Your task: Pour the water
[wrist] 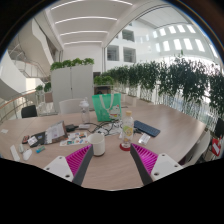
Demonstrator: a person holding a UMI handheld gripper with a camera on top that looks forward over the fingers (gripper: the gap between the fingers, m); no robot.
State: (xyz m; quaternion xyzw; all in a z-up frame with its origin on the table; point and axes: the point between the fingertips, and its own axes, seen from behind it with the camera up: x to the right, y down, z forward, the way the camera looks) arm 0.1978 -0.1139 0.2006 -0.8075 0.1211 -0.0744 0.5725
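A white cup (98,144) stands on the long wooden table (170,125), just ahead of my left finger. To its right a clear bottle (127,124) stands upright on a red coaster (125,146), just ahead of my right finger. My gripper (110,160) is open and empty, its magenta pads (77,159) spread wide above the near end of the table. Nothing is between the fingers.
A teal bag (106,104) stands further along the table. A laptop (50,131) and small clutter lie to the left, a dark notebook (147,128) to the right. Potted plants (170,80) line the right side. White cabinets (72,82) stand behind.
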